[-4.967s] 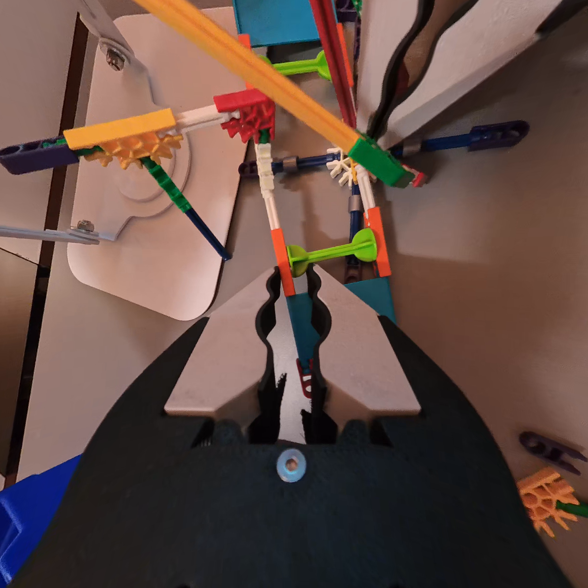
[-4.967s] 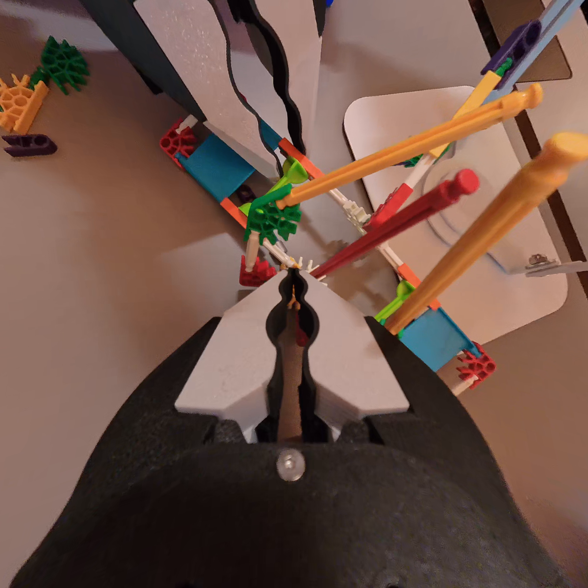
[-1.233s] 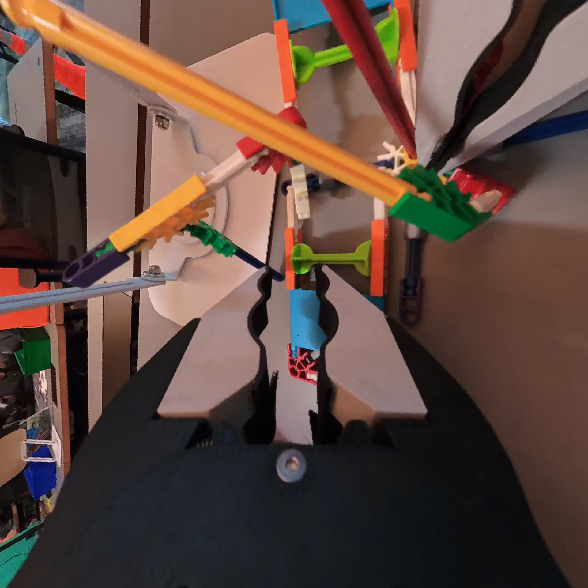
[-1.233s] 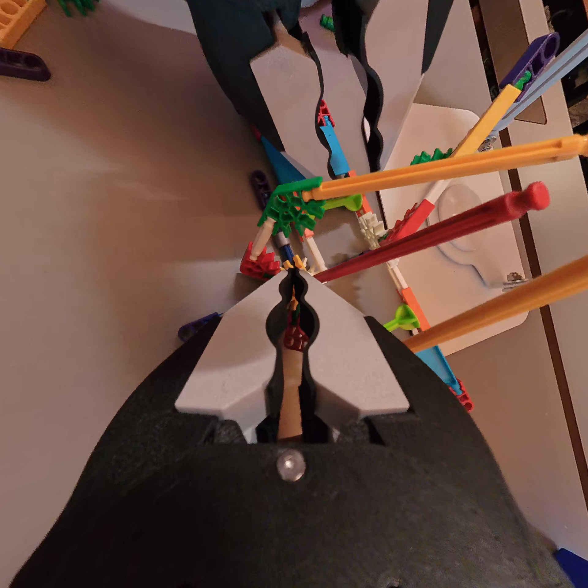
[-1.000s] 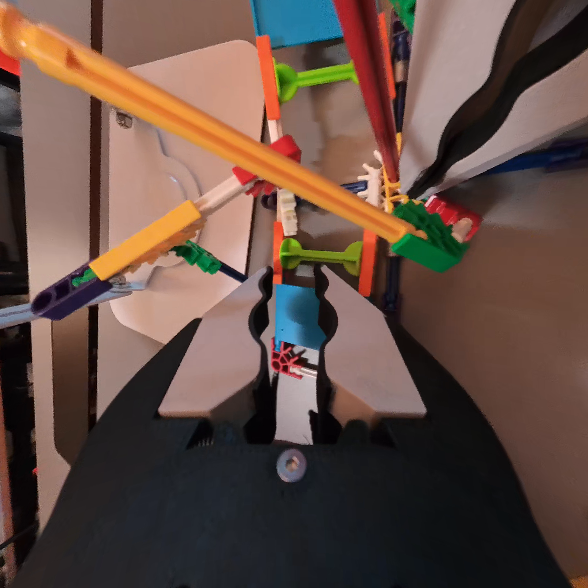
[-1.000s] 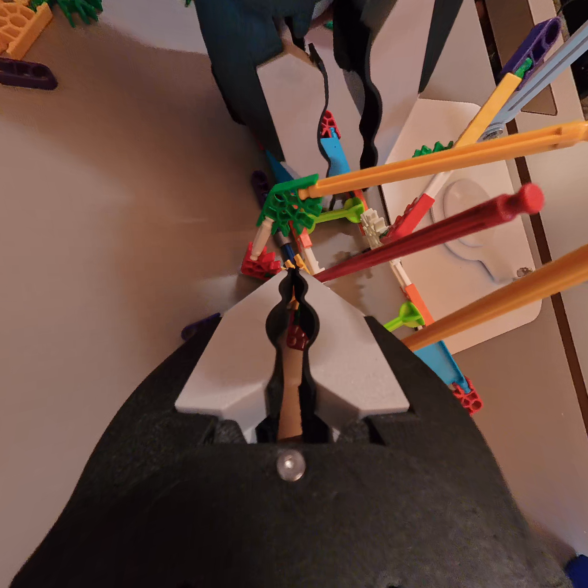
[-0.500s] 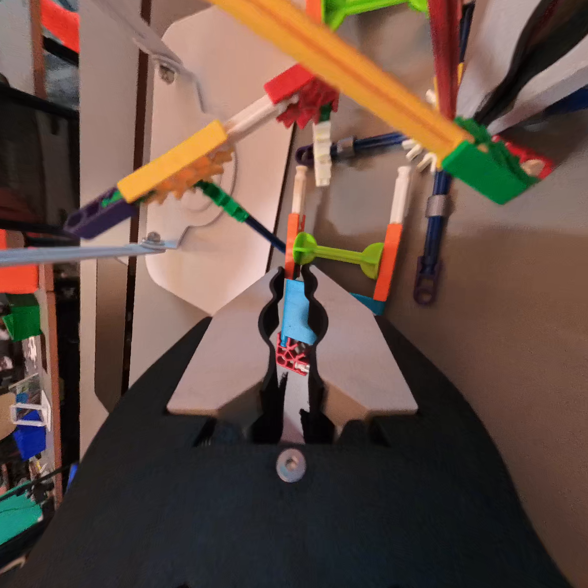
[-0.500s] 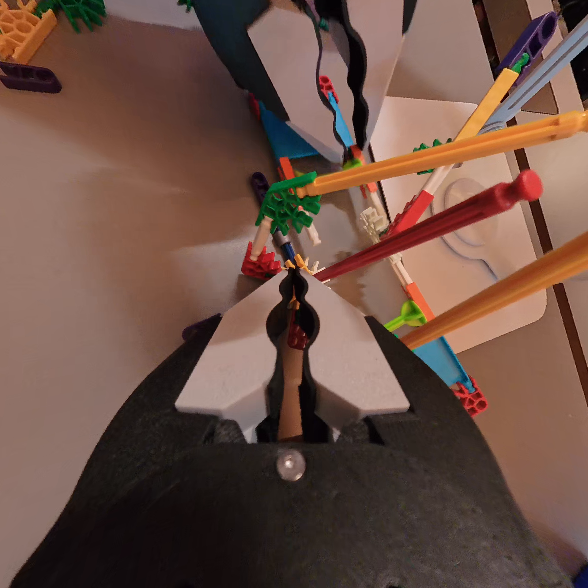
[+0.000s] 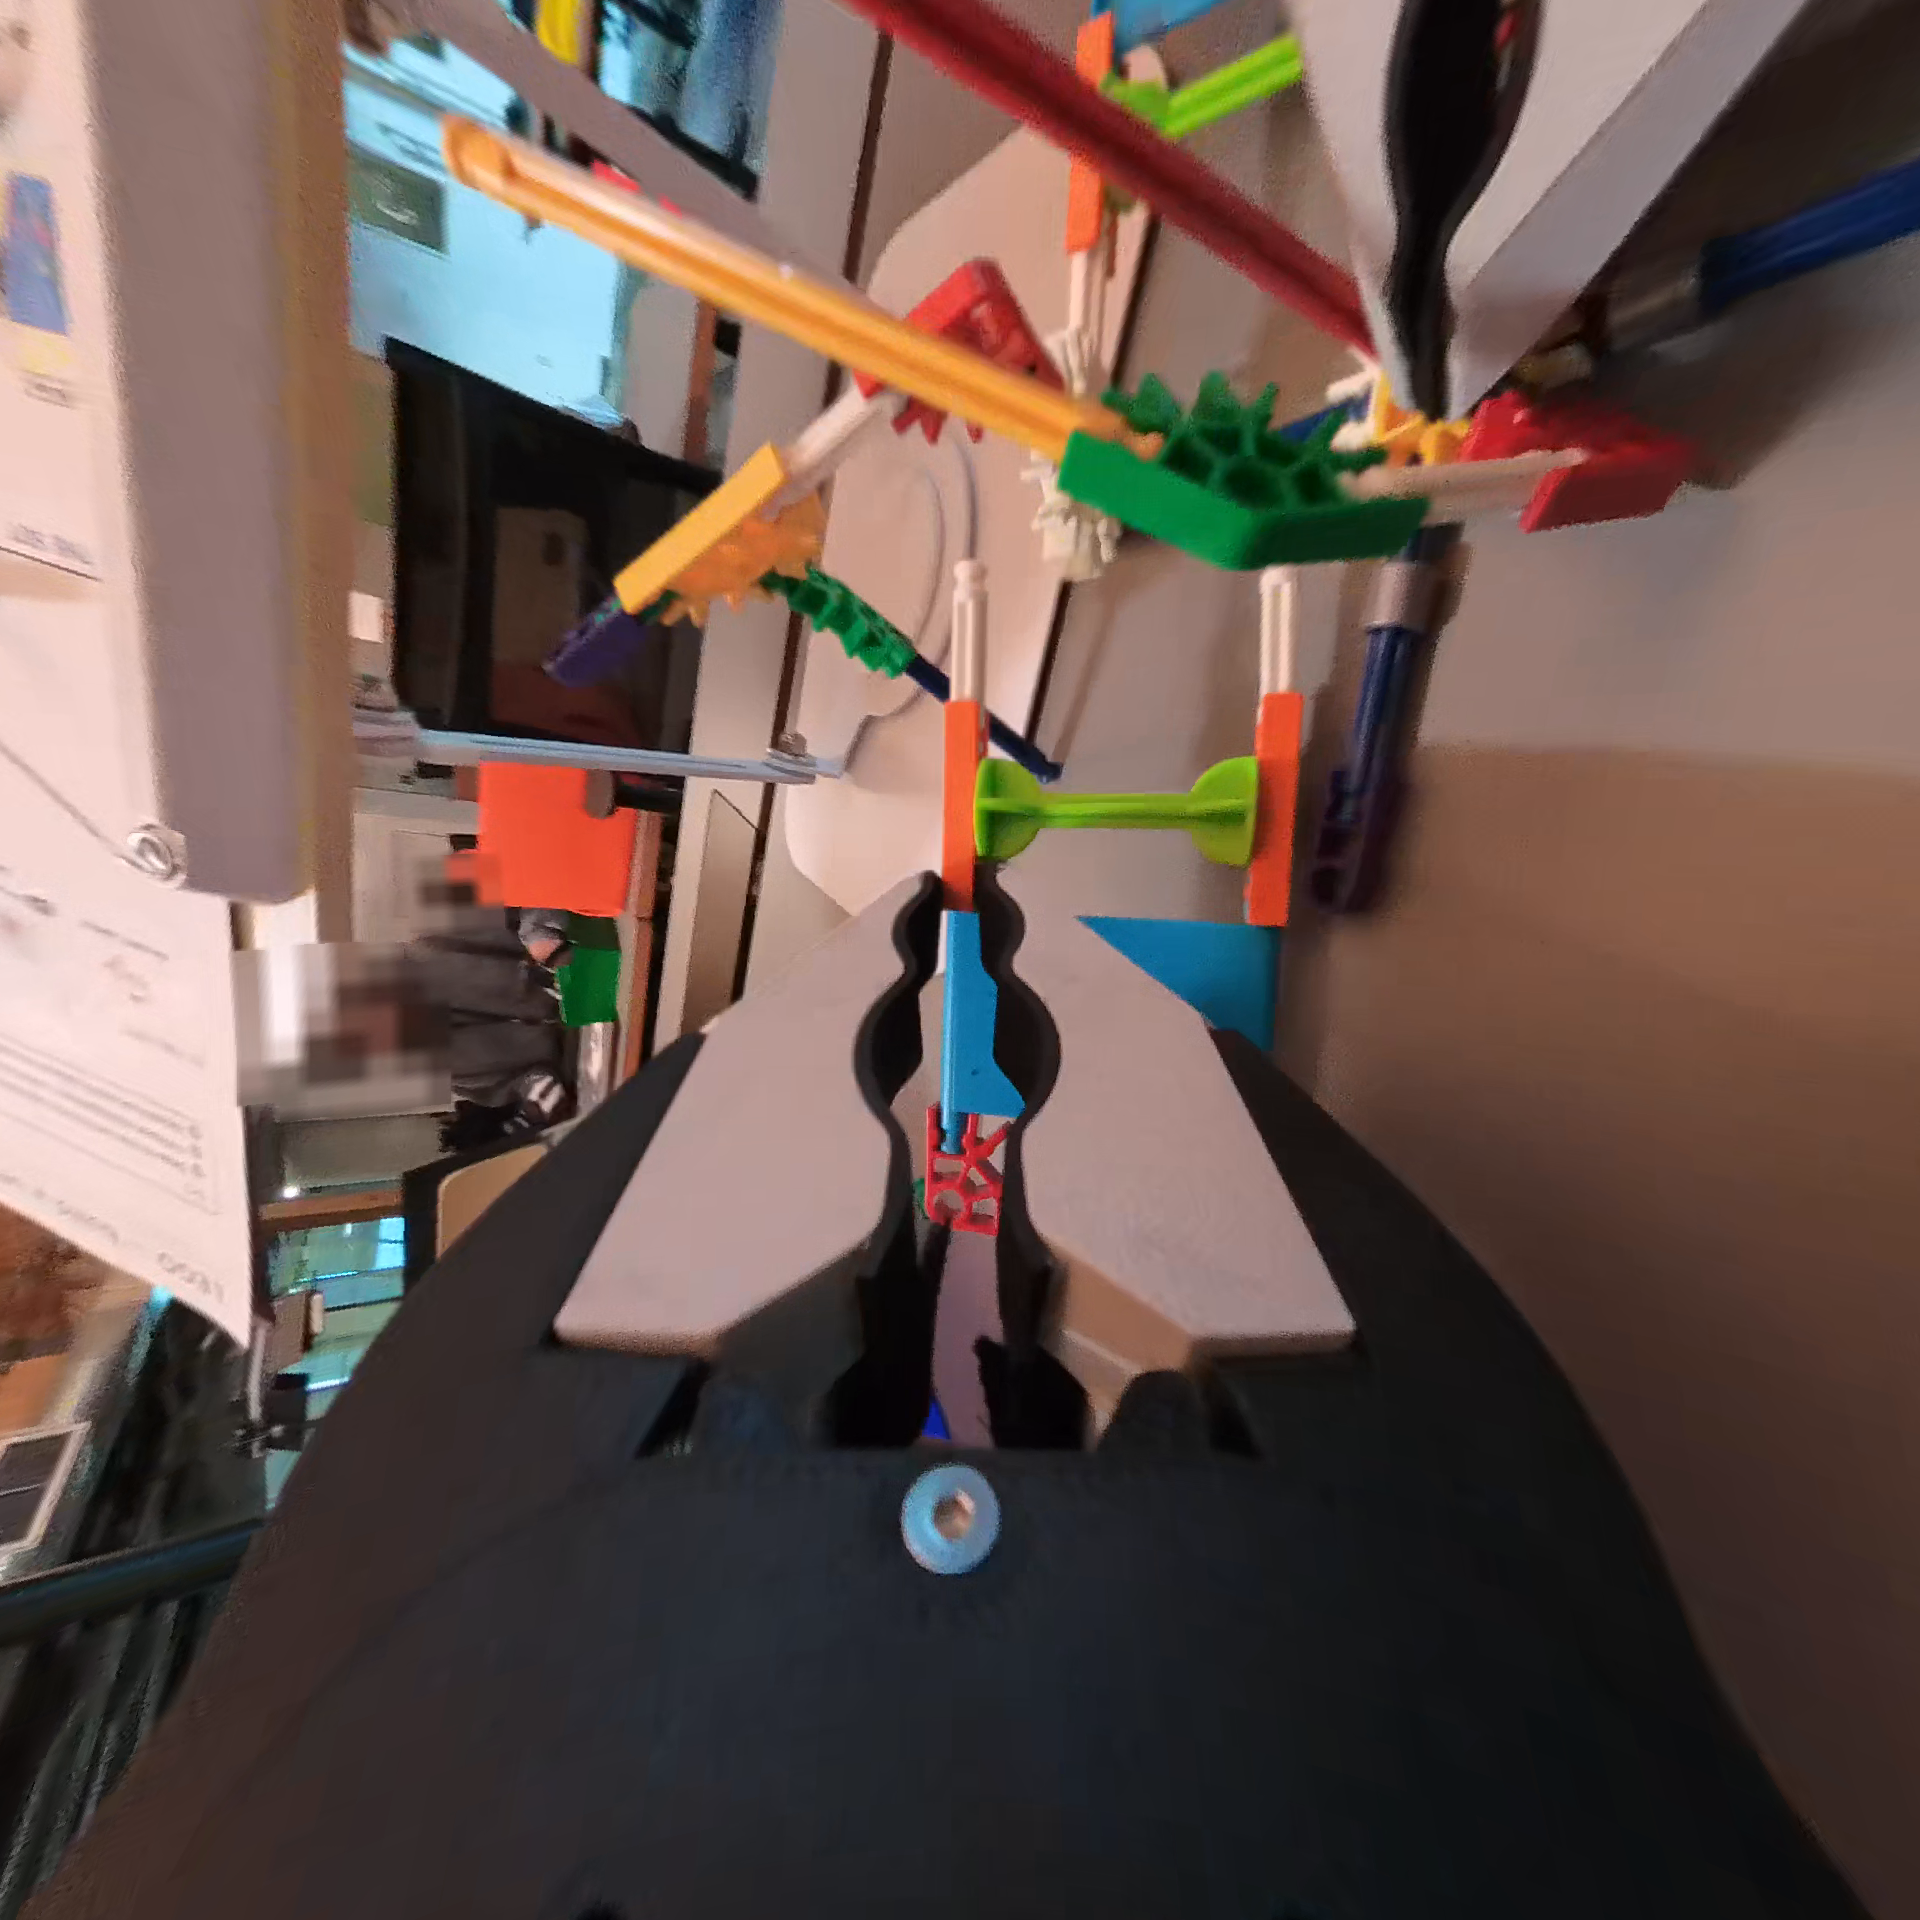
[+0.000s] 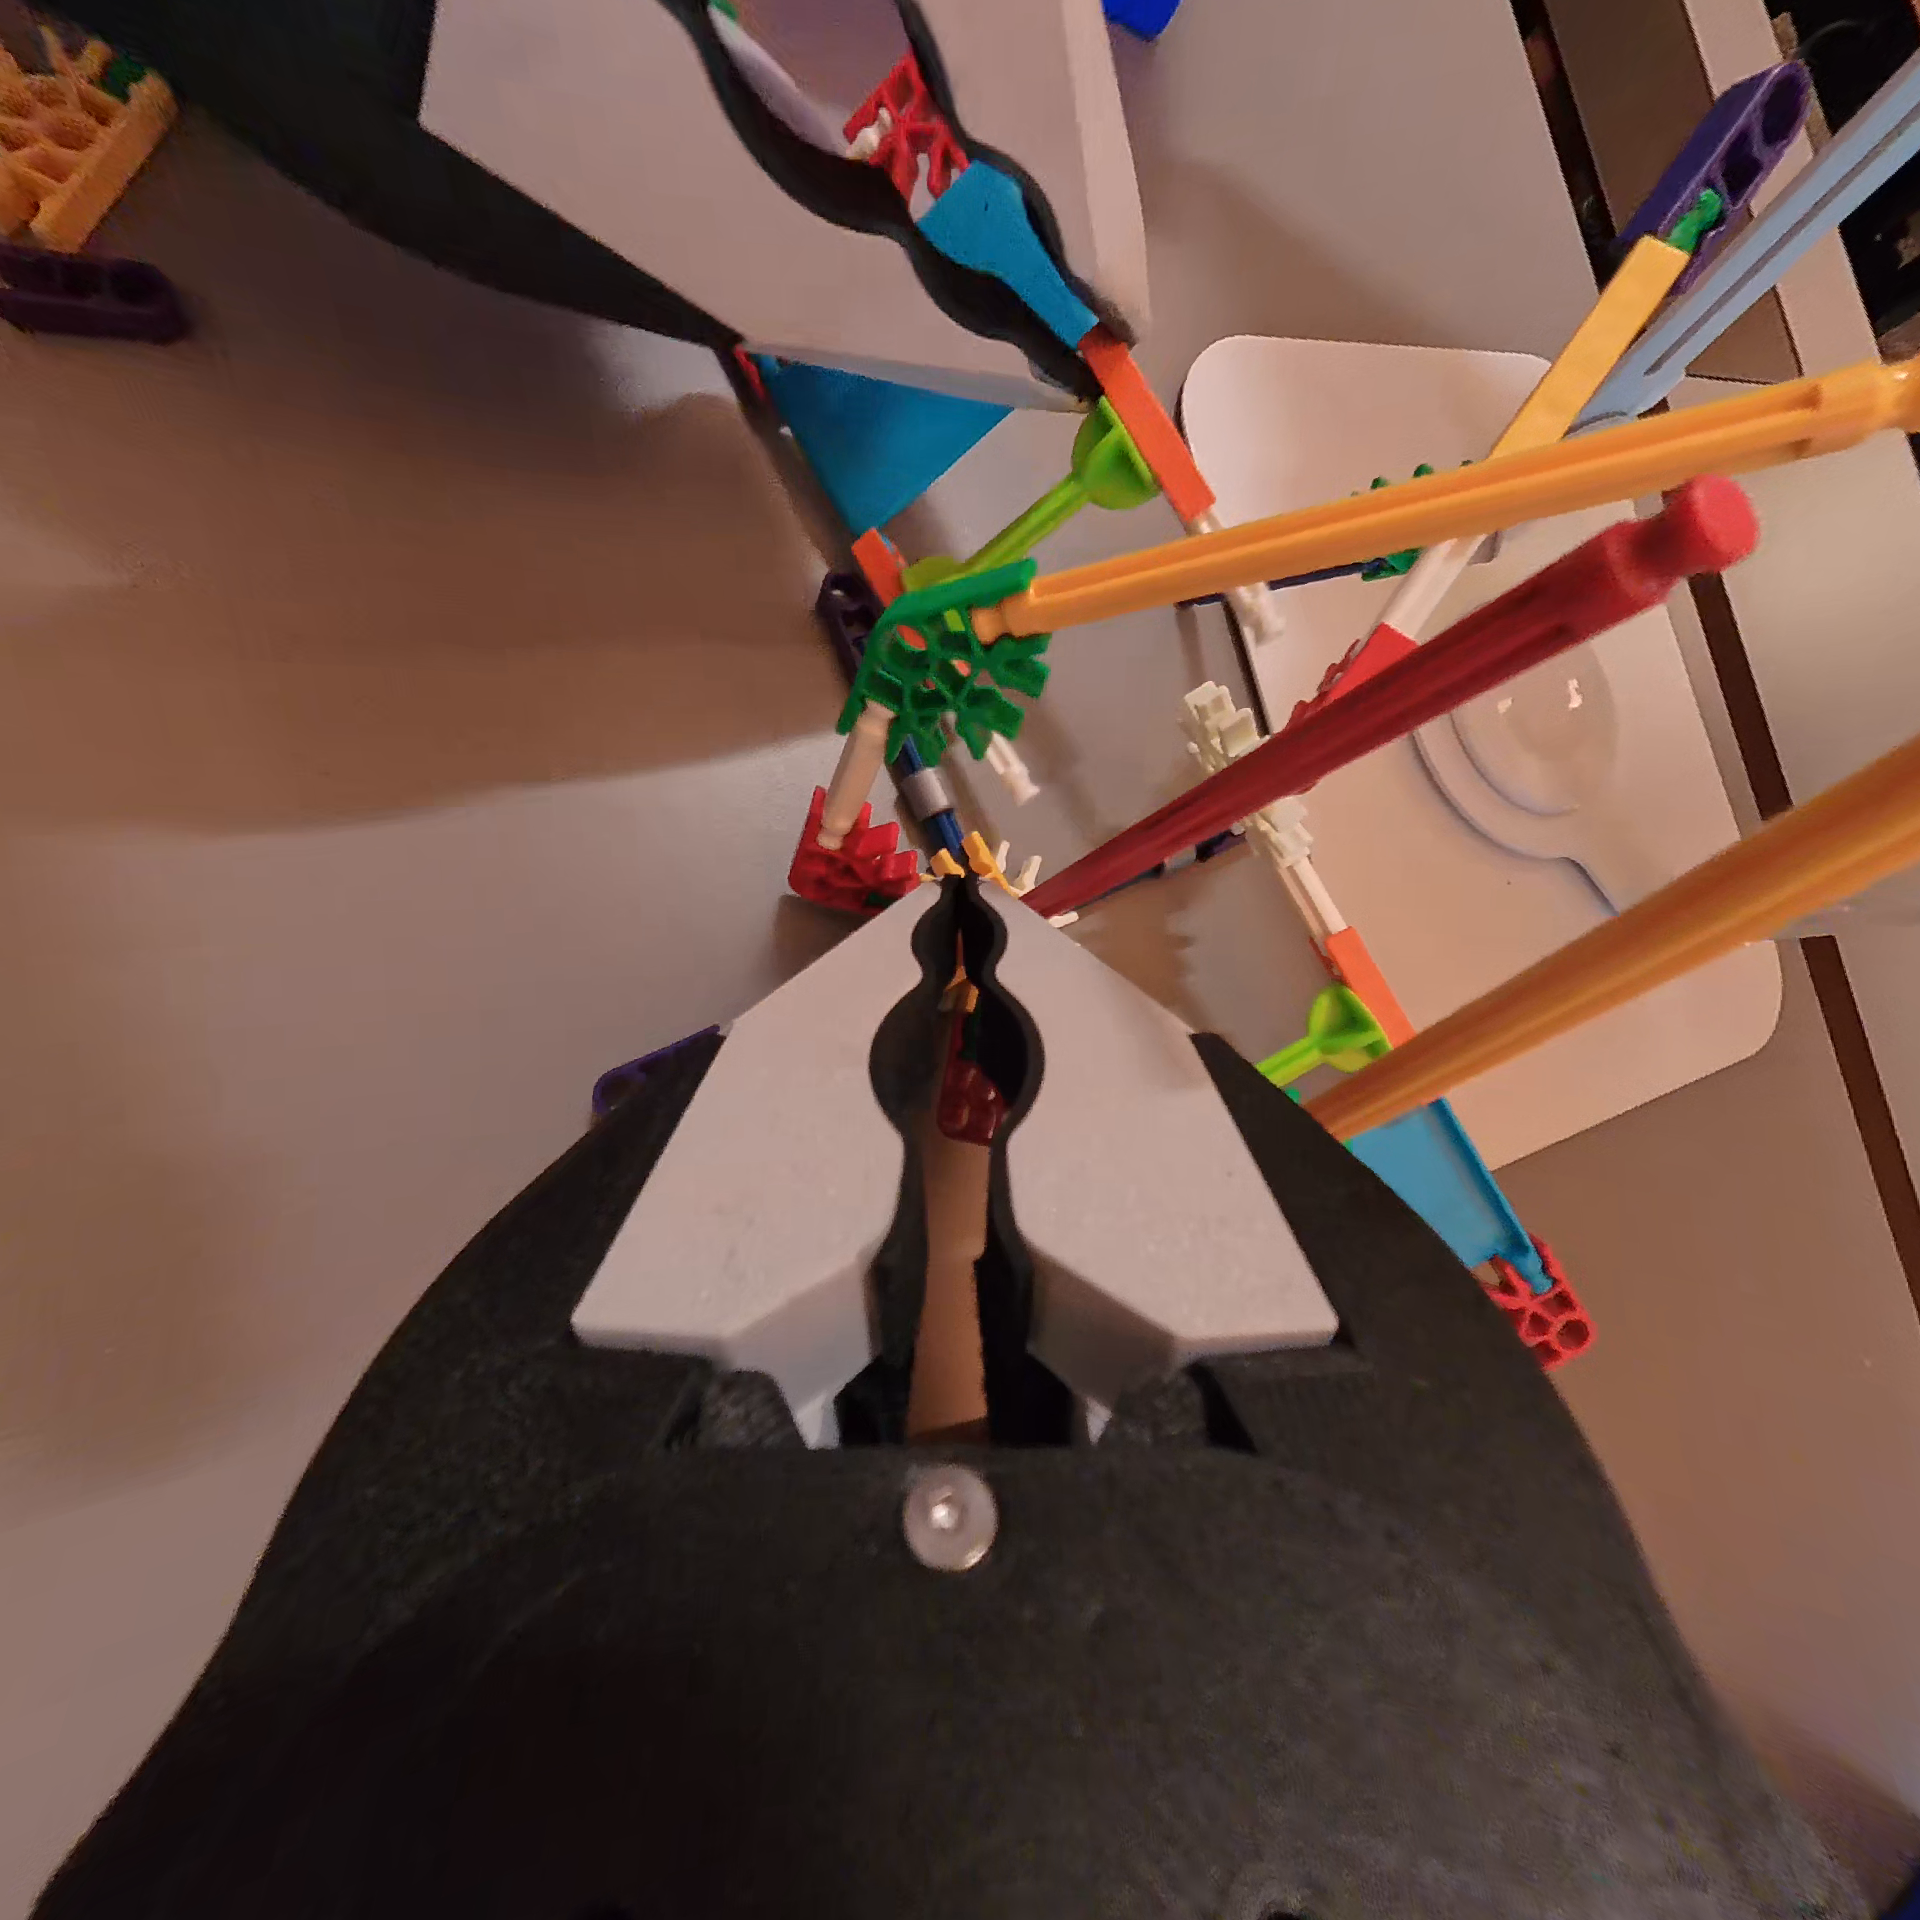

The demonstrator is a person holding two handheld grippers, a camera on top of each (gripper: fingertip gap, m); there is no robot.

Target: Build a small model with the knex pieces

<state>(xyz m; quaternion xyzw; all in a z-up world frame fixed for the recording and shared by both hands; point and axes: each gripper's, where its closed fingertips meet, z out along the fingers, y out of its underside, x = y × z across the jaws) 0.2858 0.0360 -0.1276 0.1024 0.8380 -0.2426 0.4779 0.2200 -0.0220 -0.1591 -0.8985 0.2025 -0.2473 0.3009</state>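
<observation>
A colourful rod-and-connector toy model is held between both grippers above a tan table. My left gripper [image 9: 961, 899] is shut on a blue panel [image 9: 971, 1018] with a red connector [image 9: 961, 1174] at its end. The panel belongs to a small frame of two orange pieces joined by a lime rod [image 9: 1112, 821]. The frame's two white rods [image 9: 966, 623] end free, apart from the main model. My right gripper [image 10: 961, 899] is shut on the model's yellow-and-white hub [image 10: 971, 862], beside a green connector [image 10: 945, 675]. Long orange rods [image 10: 1455, 499] and a dark red rod [image 10: 1403, 707] stick out from the model.
A white metal base plate [image 10: 1403, 436] lies on the table under the model. A loose yellow connector [image 10: 62, 156] and a purple piece [image 10: 83, 286] lie at the far left. The left wrist view shows a dark monitor [image 9: 520, 540], papers and a blurred person beyond the table edge. The left gripper's tips are roughly 10 centimeters from the right gripper's. Both grippers' tips are roughly 15 centimeters from the purple piece [image 10: 83, 286].
The blue, orange and lime frame in my left gripper has come off the main model and moved away from it. The left view has tilted towards the room. The right gripper stays shut on the hub.
</observation>
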